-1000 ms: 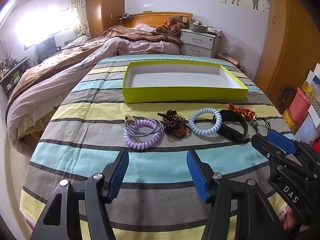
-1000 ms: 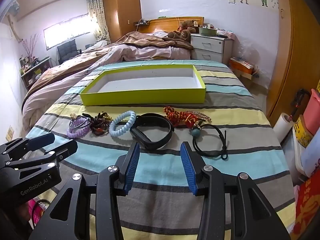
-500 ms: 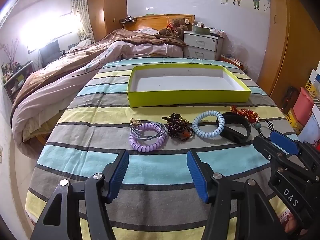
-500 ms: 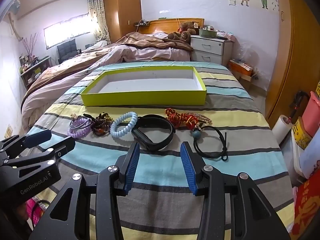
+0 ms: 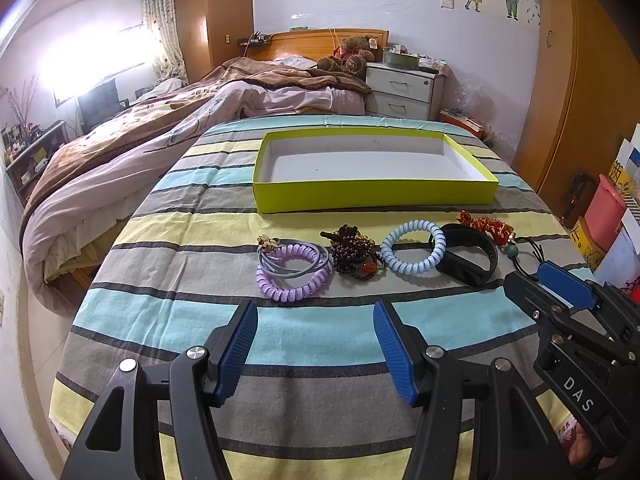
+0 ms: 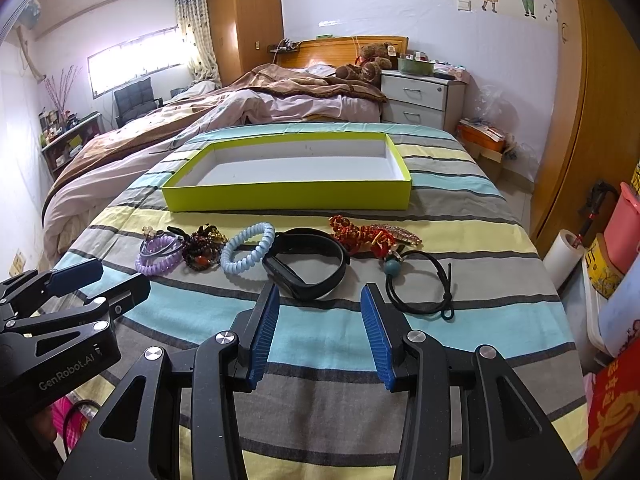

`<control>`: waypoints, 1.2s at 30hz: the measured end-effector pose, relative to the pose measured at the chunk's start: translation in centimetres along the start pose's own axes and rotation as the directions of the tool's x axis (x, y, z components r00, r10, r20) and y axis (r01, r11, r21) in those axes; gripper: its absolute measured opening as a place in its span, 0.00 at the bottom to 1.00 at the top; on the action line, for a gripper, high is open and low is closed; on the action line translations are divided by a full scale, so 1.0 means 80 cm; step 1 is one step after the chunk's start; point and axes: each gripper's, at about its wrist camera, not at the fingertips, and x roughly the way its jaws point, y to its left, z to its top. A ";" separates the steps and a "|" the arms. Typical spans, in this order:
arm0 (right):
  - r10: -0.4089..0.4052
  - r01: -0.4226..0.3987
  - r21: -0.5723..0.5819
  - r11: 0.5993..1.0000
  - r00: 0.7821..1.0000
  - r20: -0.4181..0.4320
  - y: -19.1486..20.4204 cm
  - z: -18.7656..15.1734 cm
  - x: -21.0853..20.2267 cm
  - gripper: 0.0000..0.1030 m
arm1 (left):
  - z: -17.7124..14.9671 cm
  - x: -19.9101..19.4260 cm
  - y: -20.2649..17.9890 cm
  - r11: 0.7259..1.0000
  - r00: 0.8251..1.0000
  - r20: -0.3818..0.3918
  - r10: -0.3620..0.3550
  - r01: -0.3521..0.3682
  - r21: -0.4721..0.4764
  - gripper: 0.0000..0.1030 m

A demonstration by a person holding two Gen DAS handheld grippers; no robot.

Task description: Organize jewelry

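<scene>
From the left wrist camera, the left gripper [image 5: 314, 336] hangs over the striped bed cover [image 5: 160, 312] with its blue fingers [image 5: 240, 344] spread wide and nothing between them. The flat yellow-green cardboard box with a white inside [image 5: 372, 194] sits farther up the bed, and it looks empty. All the jewelry lies in a row just in front of the box: a purple coil hair tie with grey bands [image 5: 294, 270] on the left end, then a dark bead bracelet bunch [image 5: 354, 254], then a pale blue coil hair tie [image 5: 412, 252], then a black wrist band [image 5: 466, 258], with a red bead piece [image 5: 486, 226] behind it. The right gripper [image 5: 560, 286] peeks in from the side. From the right wrist camera, the right gripper [image 6: 320, 306] is also spread wide and holds nothing. It points at the black wrist band, which lies just past its tips. A black cord loop with a teal bead [image 6: 420, 284] lies beside the band, on the far end of the row from the purple tie. Nothing is in the box yet, so I think the job is just starting. The next move should be to go down to one piece, pinch it gently, and lift it over the box wall.
</scene>
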 end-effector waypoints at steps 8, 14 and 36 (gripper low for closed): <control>0.001 -0.001 0.003 1.000 1.000 0.001 -0.002 0.000 0.003 0.42 | 0.001 -0.001 0.002 1.000 1.000 -0.004 0.000 0.000 -0.006 0.58; 0.001 -0.001 0.002 1.000 1.000 0.001 -0.002 0.000 0.001 0.42 | 0.002 -0.001 0.003 1.000 1.000 -0.007 0.000 0.000 -0.005 0.58; -0.001 0.001 0.000 1.000 1.000 -0.001 0.001 0.000 -0.003 0.42 | -0.001 -0.005 0.003 1.000 1.000 -0.012 0.000 0.000 -0.006 0.58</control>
